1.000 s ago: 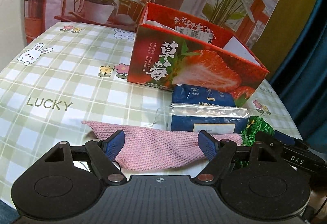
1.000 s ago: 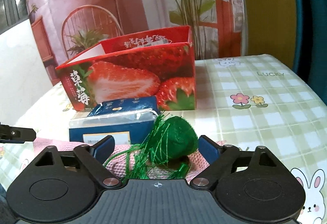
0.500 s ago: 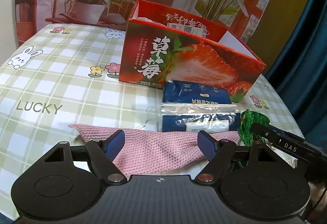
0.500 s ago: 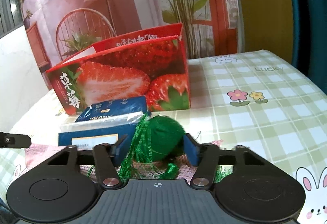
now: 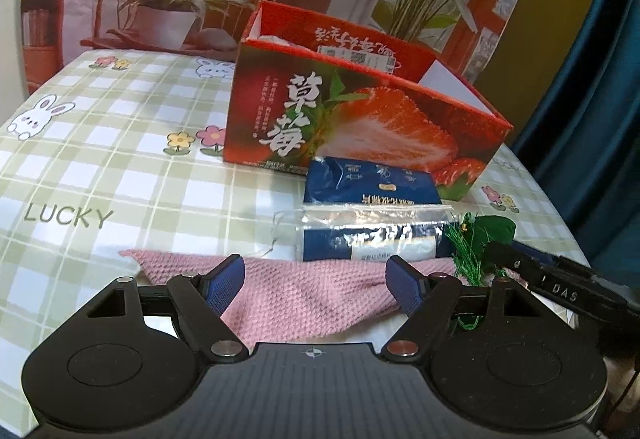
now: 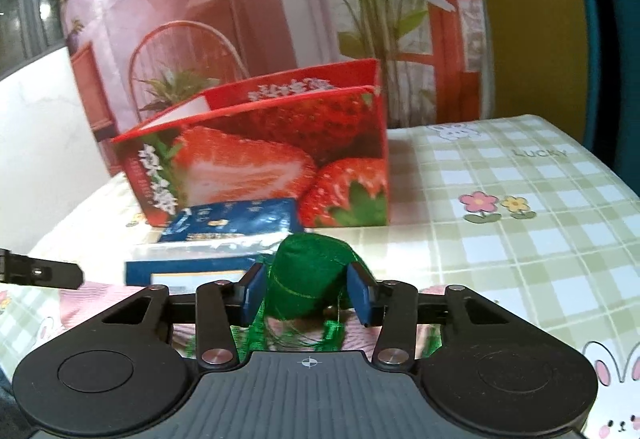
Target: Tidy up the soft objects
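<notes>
A green tasselled ball (image 6: 310,267) sits between the blue pads of my right gripper (image 6: 306,285), whose jaws are closing and press on its sides; its tassels hang below. In the left wrist view the same green ball (image 5: 494,231) shows at the right. My left gripper (image 5: 316,271) is open, hovering over a pink knitted cloth (image 5: 320,305) spread flat on the table. Behind the cloth lie a blue tissue pack (image 5: 368,185) and a second blue pack in a clear bag (image 5: 368,241). The red strawberry box (image 5: 360,119) stands open behind them.
The table wears a green checked cloth (image 5: 120,159) with rabbits and flowers. A printed backdrop of plants and a chair hangs behind it, and a blue curtain (image 5: 592,119) is at the right. One finger of the left gripper (image 6: 40,273) shows at the left in the right wrist view.
The right gripper's jaws have closed from wide apart onto the green ball. The left gripper has stayed open over the pink cloth, with only a slight shift in view.
</notes>
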Demonstrator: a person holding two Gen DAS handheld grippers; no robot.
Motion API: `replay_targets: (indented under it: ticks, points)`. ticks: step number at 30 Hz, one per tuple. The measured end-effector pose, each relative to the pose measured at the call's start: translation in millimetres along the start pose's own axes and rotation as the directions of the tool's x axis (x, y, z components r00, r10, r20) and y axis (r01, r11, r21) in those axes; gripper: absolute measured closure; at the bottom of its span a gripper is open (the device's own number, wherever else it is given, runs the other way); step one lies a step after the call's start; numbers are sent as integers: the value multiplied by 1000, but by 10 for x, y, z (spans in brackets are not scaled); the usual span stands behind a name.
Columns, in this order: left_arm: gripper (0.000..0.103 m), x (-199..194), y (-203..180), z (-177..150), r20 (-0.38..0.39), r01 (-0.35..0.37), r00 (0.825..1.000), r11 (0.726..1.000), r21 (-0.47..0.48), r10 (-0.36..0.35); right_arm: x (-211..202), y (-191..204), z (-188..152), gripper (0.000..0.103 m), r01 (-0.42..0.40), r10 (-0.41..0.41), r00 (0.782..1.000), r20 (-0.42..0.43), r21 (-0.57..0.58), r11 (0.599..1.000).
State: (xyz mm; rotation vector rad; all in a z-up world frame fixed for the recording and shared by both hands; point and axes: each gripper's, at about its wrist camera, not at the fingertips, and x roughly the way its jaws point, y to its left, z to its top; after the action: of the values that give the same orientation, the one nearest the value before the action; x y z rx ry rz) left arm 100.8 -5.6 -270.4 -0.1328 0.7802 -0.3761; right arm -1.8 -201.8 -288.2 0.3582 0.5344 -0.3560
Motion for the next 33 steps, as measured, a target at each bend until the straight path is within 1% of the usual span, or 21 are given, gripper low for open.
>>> replay_targets:
  ticks: [2, 4, 7, 9, 12, 16, 21, 23, 28, 30, 33]
  points:
    - [24, 32, -7, 31, 1, 8, 1000, 1000, 6, -8, 22, -19, -11, 58, 5, -5, 1000, -11, 7, 1000]
    - [24, 72, -39, 70, 0, 17, 1000, 1000, 16, -17, 46, -28, -24, 54, 8, -8, 1000, -19, 7, 1000]
    - [24, 149, -124, 146, -9, 34, 999, 998, 44, -34, 82, -50, -32, 51, 16, -16, 1000, -20, 8, 1000]
    - [24, 200, -206, 204, -13, 46, 999, 996, 73, -45, 103, -94, -31, 47, 18, -18, 1000, -19, 25, 1000]
    - [24, 284, -342, 306, -12, 62, 998, 991, 116, -61, 141, -169, -27, 46, 15, -14, 1000, -20, 60, 998]
    - [24, 399, -537, 417, -18, 103, 995, 982, 158, -101, 208, -223, -54, 45, -4, 7, 999, -31, 87, 996]
    - [25, 590, -824, 515, -43, 154, 988, 967, 201, -149, 287, -250, -72, 44, -28, 32, 999, -35, 88, 996]
    - [26, 660, -940, 526, -56, 170, 985, 959, 225, -161, 313, -274, -76, 44, -43, 48, 998, -46, 104, 994]
    - [32, 821, -1204, 502, -97, 221, 974, 938, 267, -202, 321, -320, -87, 44, -66, 71, 997, -37, 127, 990]
    - [37, 880, -1288, 481, -114, 241, 970, 929, 280, -217, 321, -328, -90, 45, -72, 77, 996, -34, 127, 989]
    - [41, 970, -1384, 445, -139, 261, 963, 921, 289, -230, 331, -351, -91, 45, -82, 88, 996, -35, 139, 987]
